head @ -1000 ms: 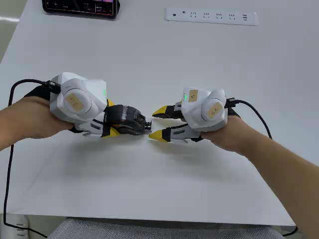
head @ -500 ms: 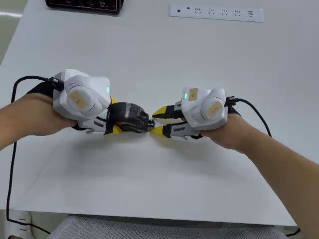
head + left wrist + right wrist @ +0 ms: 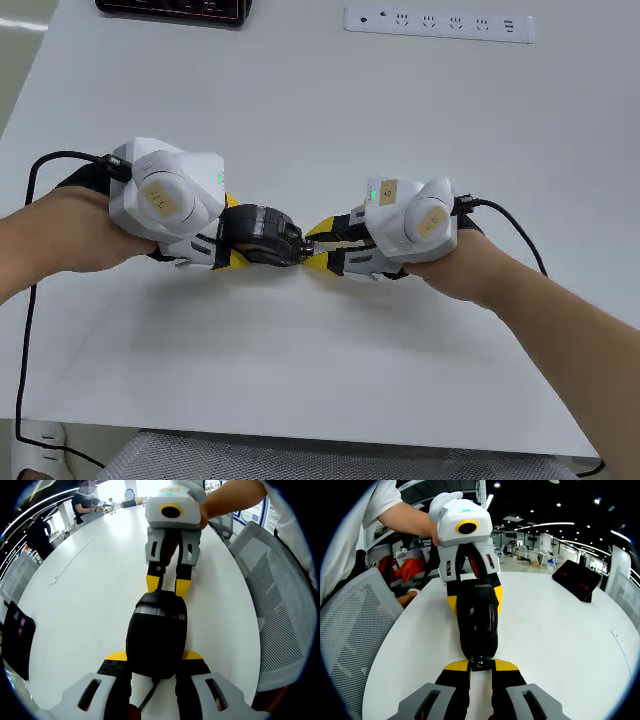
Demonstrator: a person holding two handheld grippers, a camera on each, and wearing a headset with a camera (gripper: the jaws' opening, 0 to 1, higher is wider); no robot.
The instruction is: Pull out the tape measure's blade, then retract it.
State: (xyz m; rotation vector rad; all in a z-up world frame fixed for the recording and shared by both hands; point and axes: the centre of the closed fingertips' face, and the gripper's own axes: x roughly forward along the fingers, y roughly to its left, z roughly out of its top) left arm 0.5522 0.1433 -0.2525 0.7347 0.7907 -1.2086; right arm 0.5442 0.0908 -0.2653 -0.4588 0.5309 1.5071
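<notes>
**Two grippers, one tape measure, all on one line**

One tape measure (image 3: 262, 235), a chunky black case with rounded corners and a matte, rubbery-looking skin, hangs just above the worktop (image 3: 300, 380), nearer its front edge than its back and roughly midway between its sides. Its long axis runs left to right, and the mouth faces the person's right. The left gripper (image 3: 155, 655) clamps the case across its flanks, yellow tips pressed to either side. At the mouth sits the small metal end hook (image 3: 481, 661). The right gripper (image 3: 318, 248) meets it head-on, its jaws drawn narrow and apparently pinching it. The blade barely shows, so the pull has, I judge, yet to begin. It should run straight rightward, away from the case. The worktop is smooth, white and bare around them. A white power strip (image 3: 440, 22) lies along the back edge.
</notes>
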